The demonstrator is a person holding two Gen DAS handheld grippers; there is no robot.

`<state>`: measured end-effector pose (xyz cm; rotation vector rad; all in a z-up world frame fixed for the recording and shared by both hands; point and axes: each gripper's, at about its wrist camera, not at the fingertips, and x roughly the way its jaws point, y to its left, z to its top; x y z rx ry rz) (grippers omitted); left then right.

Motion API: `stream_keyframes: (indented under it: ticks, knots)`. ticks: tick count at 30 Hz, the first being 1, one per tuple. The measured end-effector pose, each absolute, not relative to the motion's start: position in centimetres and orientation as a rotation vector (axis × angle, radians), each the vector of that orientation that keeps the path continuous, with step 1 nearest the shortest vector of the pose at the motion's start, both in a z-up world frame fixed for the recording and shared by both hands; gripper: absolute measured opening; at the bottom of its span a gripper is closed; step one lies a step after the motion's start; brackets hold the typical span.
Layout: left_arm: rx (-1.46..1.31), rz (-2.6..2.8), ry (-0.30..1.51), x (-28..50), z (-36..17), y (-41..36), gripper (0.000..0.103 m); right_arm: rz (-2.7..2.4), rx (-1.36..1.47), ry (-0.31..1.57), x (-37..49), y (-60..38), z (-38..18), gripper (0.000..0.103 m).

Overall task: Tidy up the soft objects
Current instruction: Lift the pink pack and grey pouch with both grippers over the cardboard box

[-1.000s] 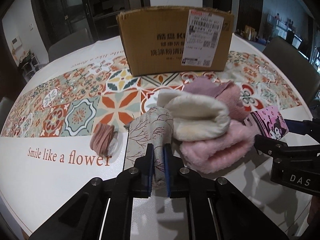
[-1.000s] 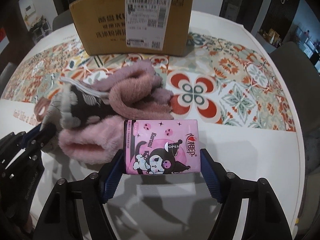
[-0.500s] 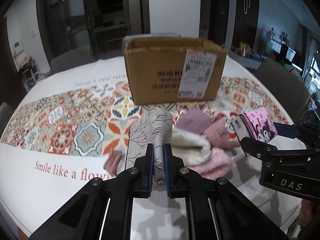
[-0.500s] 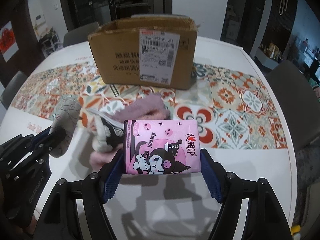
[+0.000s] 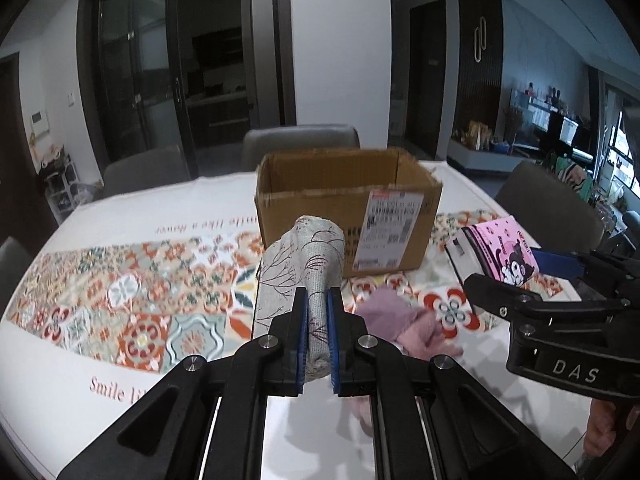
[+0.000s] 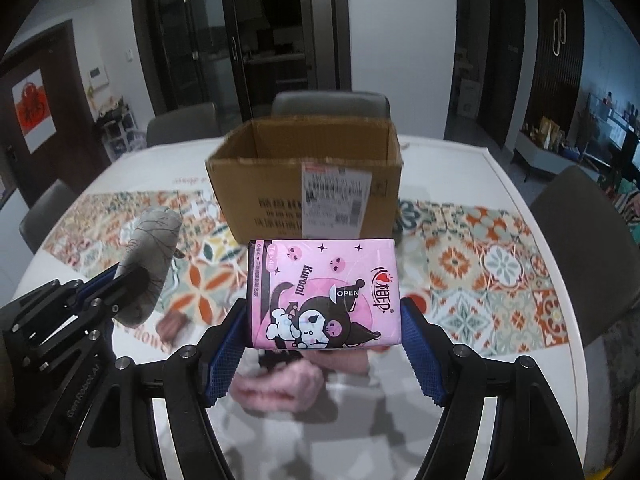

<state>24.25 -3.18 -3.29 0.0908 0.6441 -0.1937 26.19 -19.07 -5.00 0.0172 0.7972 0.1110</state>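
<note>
Carrying step: left gripper clamps grey cloth roll, right gripper clamps pink tissue pack; next, w/ both over cardboard box, release.

A grey branch-printed cloth roll and pink Kuromi tissue pack hung before the open cardboard box.

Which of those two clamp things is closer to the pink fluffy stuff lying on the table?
Cannot tell. Both hand-held grippers are off the table above the pink fluffy pile: left holds a grey cloth roll, right holds a pink tissue pack.
</note>
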Motion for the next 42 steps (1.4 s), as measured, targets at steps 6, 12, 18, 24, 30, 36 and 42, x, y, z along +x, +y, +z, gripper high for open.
stream_keyframes:
  ticks: [6, 12, 18, 24, 30, 36, 42]
  knots:
    - [0.103, -0.202, 0.557, 25.1, -0.6, -3.3, 0.01, 0.115, 0.027, 0.725, 26.8, -18.9, -2.7, 0.074]
    - [0.113, -0.205, 0.475, 26.5, 1.7, -3.1, 0.01, 0.109, 0.036, 0.645, 28.0, -19.0, -0.3, 0.074]
    - [0.119, -0.211, 0.417, 28.4, 3.3, -3.2, 0.01, 0.095, 0.034, 0.584, 29.7, -19.0, 1.5, 0.074]
    - [0.128, -0.222, 0.386, 30.5, 4.2, -3.8, 0.01, 0.085, 0.046, 0.548, 32.0, -19.4, 2.6, 0.074]
    - [0.137, -0.23, 0.388, 33.2, 3.9, -4.3, 0.01, 0.072, 0.051, 0.543, 35.0, -20.1, 3.1, 0.074]
    - [0.12, -0.246, 0.436, 36.3, 2.7, -4.5, 0.01, 0.074, 0.05, 0.57, 38.3, -20.3, 2.7, 0.074]
    - [0.115, -0.262, 0.497, 39.2, 1.5, -4.9, 0.01, 0.088, 0.057, 0.631, 41.9, -20.5, 1.4, 0.074]
